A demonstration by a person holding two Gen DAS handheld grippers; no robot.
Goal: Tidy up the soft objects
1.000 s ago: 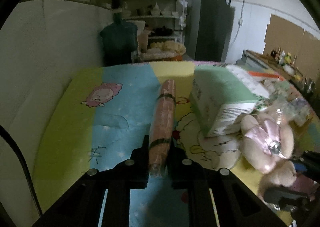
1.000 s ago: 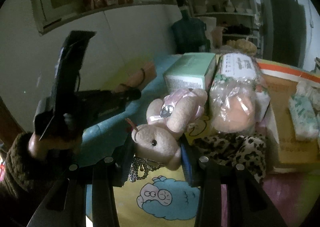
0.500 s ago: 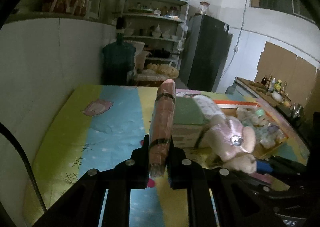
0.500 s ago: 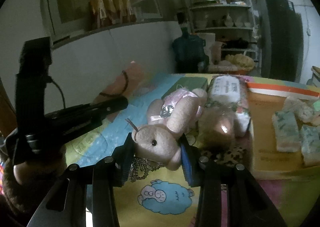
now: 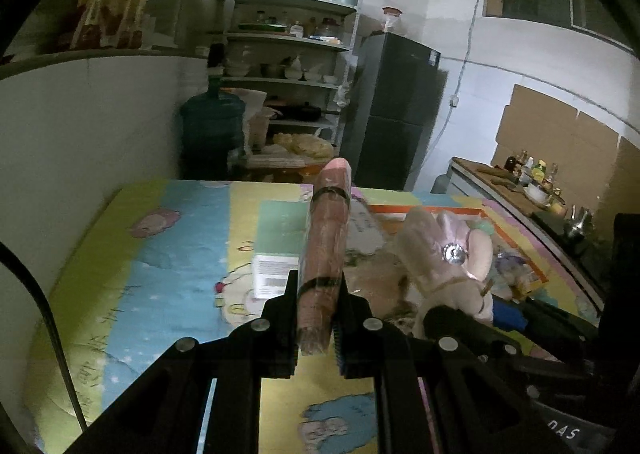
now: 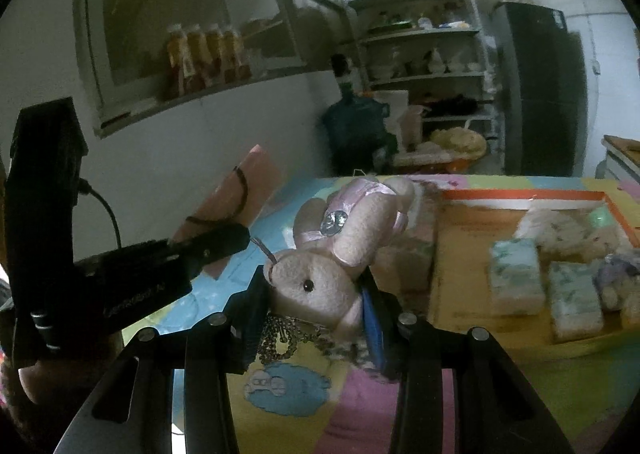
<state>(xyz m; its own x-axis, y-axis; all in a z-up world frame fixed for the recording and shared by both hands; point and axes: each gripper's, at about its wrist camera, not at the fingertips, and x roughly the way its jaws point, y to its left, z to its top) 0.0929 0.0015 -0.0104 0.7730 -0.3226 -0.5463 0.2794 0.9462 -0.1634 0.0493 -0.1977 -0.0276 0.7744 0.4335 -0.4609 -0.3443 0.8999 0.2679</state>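
Note:
My left gripper [image 5: 316, 318] is shut on a long rolled pink-brown cloth bundle [image 5: 326, 250] bound with two black bands, held above the cartoon mat [image 5: 160, 270]. My right gripper [image 6: 316, 310] is shut on a beige plush bunny [image 6: 320, 278] with a pink bow and a gem, its metal chain hanging below. The bunny [image 5: 448, 258] also shows in the left wrist view, to the right of the roll. The roll [image 6: 236, 198] and the left gripper show at the left of the right wrist view.
A shallow orange-edged cardboard tray [image 6: 460, 254] on the right holds tissue packs [image 6: 516, 274] and small plush toys [image 6: 616, 278]. A green and white box [image 5: 280, 246] lies on the mat behind the roll. A white wall runs along the left; shelves, a water jug and a fridge stand beyond.
Both grippers have risen with their loads. The box and the bagged toy beside it have dropped lower and partly behind the roll and bunny; the tray has come more into view.

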